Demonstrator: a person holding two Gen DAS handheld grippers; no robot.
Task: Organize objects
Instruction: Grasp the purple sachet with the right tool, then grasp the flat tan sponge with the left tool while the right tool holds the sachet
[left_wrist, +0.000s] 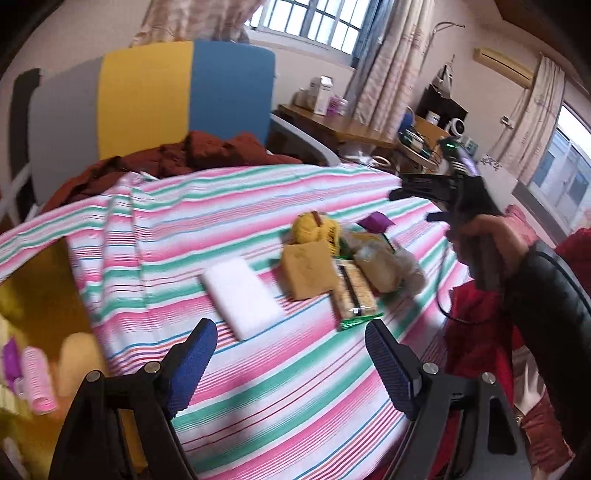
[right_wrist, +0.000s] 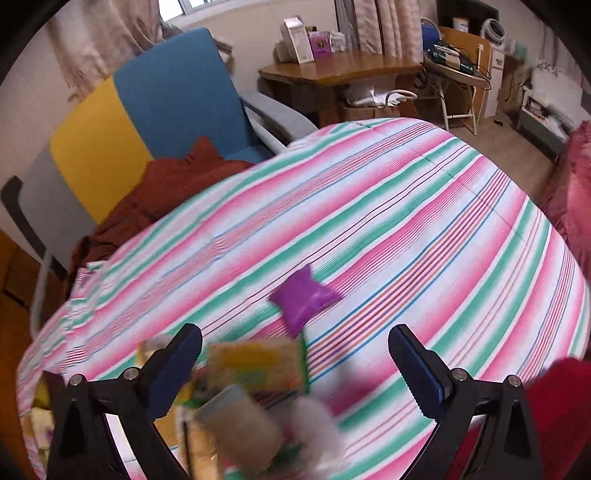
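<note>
Pink and green stripes cover the bed (left_wrist: 258, 192), and your things sit in a heap on it. From your left gripper (left_wrist: 291, 354) the white pad (left_wrist: 242, 297) lies just ahead, a bit to the left. Its long side runs from far left to near right. The heap with the yellow ball (left_wrist: 314, 225), the brown paper bag (left_wrist: 310, 269) and the green snack pack (left_wrist: 354, 295) is farther off to the right.

Your right gripper (right_wrist: 295, 363) hangs right over that heap, so it is nearer. The purple packet (right_wrist: 304, 299) lies a little farther out, between its two fingers.

Both grippers are spread wide. Nothing is held, and neither one touches anything.
</note>
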